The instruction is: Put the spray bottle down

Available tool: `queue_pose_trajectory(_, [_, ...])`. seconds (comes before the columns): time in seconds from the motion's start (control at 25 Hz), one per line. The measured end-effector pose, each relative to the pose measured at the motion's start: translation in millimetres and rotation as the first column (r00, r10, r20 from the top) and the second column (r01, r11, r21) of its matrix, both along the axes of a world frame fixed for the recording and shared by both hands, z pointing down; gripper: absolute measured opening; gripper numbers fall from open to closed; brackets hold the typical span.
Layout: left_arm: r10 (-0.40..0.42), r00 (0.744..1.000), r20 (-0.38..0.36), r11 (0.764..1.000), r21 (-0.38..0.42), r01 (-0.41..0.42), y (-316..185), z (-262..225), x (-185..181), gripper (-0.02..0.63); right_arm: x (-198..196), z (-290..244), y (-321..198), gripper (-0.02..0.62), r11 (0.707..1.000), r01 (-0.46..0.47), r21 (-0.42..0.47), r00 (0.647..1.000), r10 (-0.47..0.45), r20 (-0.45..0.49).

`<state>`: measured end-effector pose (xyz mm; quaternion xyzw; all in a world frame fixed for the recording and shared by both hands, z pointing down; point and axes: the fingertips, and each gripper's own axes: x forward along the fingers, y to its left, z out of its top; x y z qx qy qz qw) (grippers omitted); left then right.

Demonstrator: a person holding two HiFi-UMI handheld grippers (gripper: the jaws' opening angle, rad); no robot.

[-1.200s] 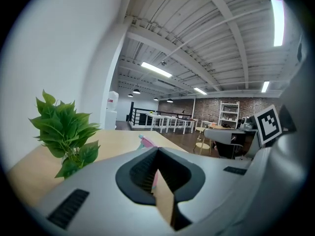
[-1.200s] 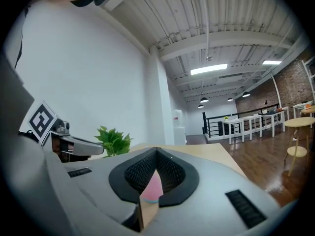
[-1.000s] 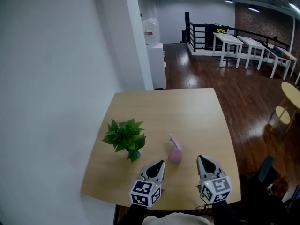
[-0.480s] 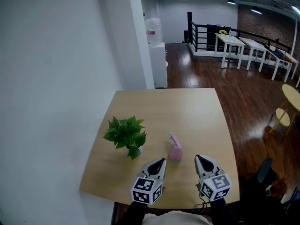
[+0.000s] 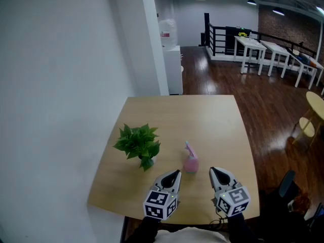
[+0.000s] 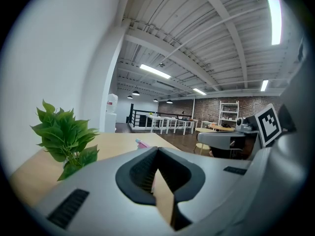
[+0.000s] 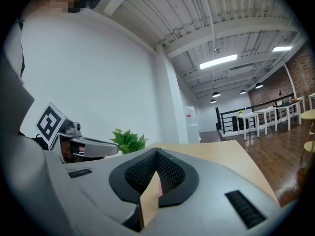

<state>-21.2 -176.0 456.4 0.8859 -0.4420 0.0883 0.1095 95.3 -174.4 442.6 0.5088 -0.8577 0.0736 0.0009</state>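
The small pink plastic spray bottle (image 5: 190,162) stands on the wooden counter (image 5: 212,120), so we should steer our closed, empty left gripper (image 5: 172,174) and right gripper (image 5: 214,172) clear of it.

You stand at a light wooden table (image 5: 202,120) in an open, loft-style office: water cooler (image 5: 172,59) by the white wall at far left, white desks (image 5: 251,45) far right, a brick wall (image 5: 286,19), black railing (image 5: 216,37), dark plank floor (image 5: 263,105).
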Motion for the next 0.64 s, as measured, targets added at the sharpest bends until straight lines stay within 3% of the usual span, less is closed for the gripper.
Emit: queue_pose_trajectory(0.64, [0.005,1.0,0.007,1.0,-0.003,-0.005,2.6,0.6,1.4,0.008,-4.2,1.6,2.4,0.003,1.0,0.019,-0.01,1.0,-0.019,-0.001])
